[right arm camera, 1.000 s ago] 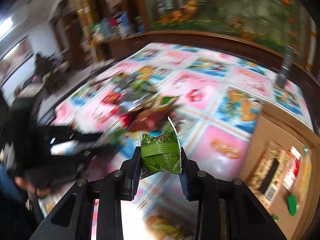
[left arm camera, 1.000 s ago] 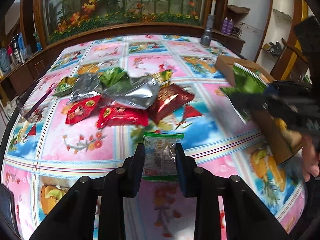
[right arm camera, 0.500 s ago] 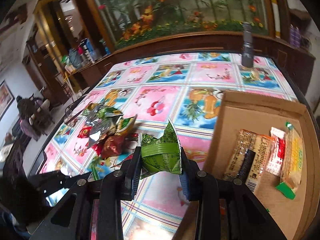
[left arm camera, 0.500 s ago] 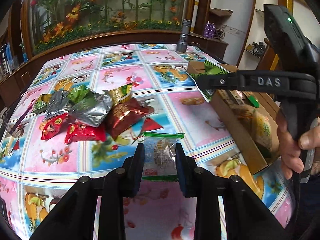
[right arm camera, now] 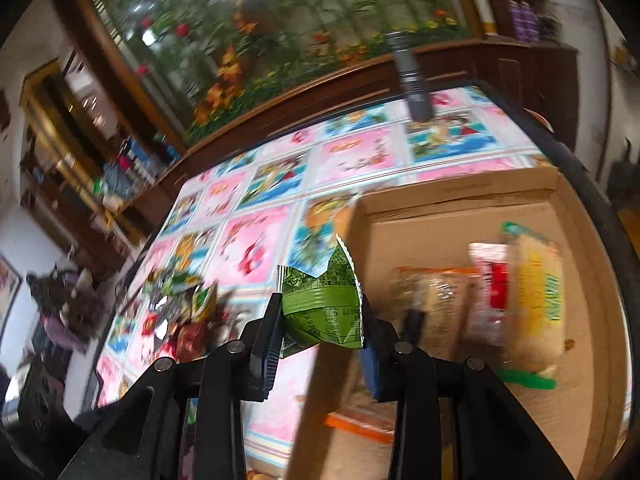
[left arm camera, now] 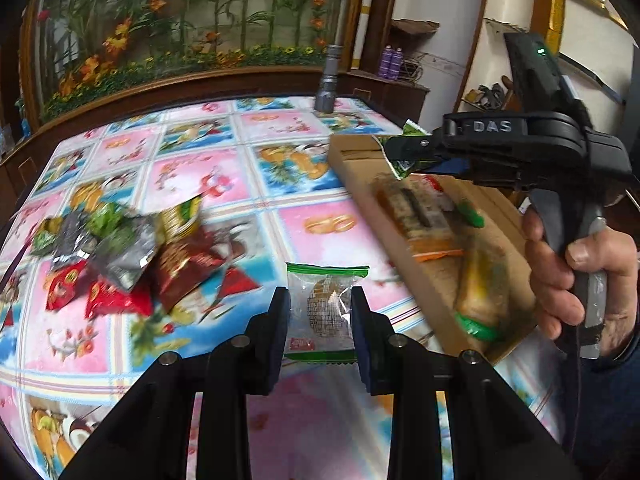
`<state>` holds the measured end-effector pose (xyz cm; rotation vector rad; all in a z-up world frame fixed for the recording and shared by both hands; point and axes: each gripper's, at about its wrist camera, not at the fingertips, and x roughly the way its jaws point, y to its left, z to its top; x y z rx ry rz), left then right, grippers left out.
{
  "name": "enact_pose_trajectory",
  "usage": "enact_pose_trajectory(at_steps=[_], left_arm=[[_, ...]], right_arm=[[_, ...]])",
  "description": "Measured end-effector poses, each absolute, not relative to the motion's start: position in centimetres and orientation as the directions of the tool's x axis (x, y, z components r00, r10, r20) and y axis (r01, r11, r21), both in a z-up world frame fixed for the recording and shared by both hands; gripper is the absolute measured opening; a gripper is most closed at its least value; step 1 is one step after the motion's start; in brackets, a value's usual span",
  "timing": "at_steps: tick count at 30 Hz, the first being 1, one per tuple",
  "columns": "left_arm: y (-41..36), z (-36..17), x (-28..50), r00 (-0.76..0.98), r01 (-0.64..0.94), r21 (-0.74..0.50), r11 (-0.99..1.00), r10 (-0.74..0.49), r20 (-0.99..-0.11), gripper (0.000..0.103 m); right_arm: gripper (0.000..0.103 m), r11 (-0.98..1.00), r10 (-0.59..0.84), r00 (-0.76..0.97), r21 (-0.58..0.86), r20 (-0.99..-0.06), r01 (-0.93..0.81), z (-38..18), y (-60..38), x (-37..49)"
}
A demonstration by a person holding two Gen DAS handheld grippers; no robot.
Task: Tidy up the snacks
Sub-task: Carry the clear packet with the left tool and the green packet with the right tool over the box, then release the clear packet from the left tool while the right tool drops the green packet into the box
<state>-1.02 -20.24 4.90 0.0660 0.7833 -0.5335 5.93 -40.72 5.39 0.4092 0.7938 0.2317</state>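
A: What is the left wrist view showing?

B: The left gripper (left arm camera: 320, 312) is clamping a clear snack packet (left arm camera: 322, 307) with green ends between its two fingers. The packet is hanging just above the patterned tablecloth (left arm camera: 208, 176). Ahead and to the left of the fingers, a pile of snack bags (left arm camera: 120, 256) in red, silver and green is lying on the cloth. To the right, a cardboard box (left arm camera: 360, 184) is sitting with several wrapped snacks (left arm camera: 424, 216) inside. Over the box's far end, the right gripper (left arm camera: 394, 152) is pinching a green packet (left arm camera: 404, 160), and the right hand (left arm camera: 576, 276) is gripping its handle.

A: And the right wrist view?

B: The right gripper (right arm camera: 320, 320) is squeezing the green packet (right arm camera: 322, 308), crumpled, between both fingers. It is hovering over the box's (right arm camera: 460, 200) near left wall. The wrapped snacks (right arm camera: 500, 300) are lying ahead and to the right, inside the box. The pile of snack bags (right arm camera: 176, 308) is sitting to the left on the tablecloth (right arm camera: 256, 240). A grey flashlight (right arm camera: 412, 80) is standing far ahead.
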Motion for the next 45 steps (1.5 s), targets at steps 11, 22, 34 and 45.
enact_pose_trajectory(at_steps=[11,22,34,45], left_arm=[[-27.8,5.8,-0.7,0.501,0.596,-0.181,0.783,-0.538,-0.678,0.029],[-31.7,3.4,-0.9,0.437,0.646,-0.158,0.747,-0.532,-0.725,0.029],[-31.5,3.4,-1.2,0.44,0.647,-0.161,0.745,-0.537,-0.72,0.029],[-31.6,3.3,-1.1,0.438,0.648,-0.164,0.744,-0.54,-0.719,0.029]], right_arm=[[0.036,0.855,0.223,0.733,0.49,-0.642,0.169,5.5,-47.5,5.5],[0.036,0.856,0.165,0.684,0.447,-0.711,0.258,4.3,-48.8,6.0],[0.036,0.889,0.183,0.658,0.408,-0.73,0.207,3.8,-47.1,6.7],[0.036,0.887,0.136,0.616,0.372,-0.776,0.273,3.0,-47.7,6.8]])
